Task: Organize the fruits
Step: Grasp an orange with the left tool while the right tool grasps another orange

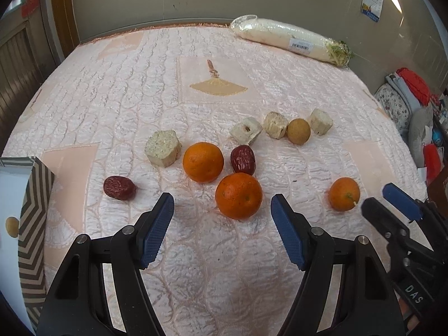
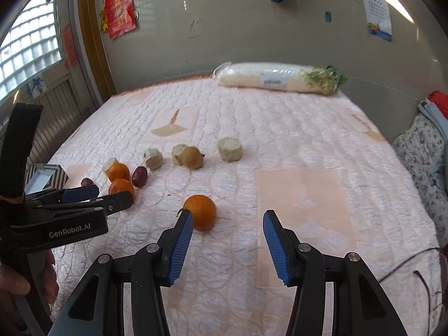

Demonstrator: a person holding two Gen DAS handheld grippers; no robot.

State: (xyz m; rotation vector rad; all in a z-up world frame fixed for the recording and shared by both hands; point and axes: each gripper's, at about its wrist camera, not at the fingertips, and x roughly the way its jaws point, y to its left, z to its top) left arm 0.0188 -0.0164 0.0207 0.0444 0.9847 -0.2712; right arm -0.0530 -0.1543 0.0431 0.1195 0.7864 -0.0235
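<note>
Box (image 1: 30, 196) left of left tongs (image 1: 222, 224) holds one small fruit; oranges (image 1: 238, 195), dates (image 1: 119, 187) ahead still loose. Both tongs wide, empty; right tongs (image 2: 228, 245) near lone orange (image 2: 201, 211).

Nearest orange (image 1: 238, 195) lies just ahead of the left gripper (image 1: 222, 229), between its fingers; second orange (image 1: 203, 161) behind it, date (image 1: 243, 159) right of that. Small orange (image 1: 343, 193) sits far right, box (image 1: 28, 224) far left.
</note>
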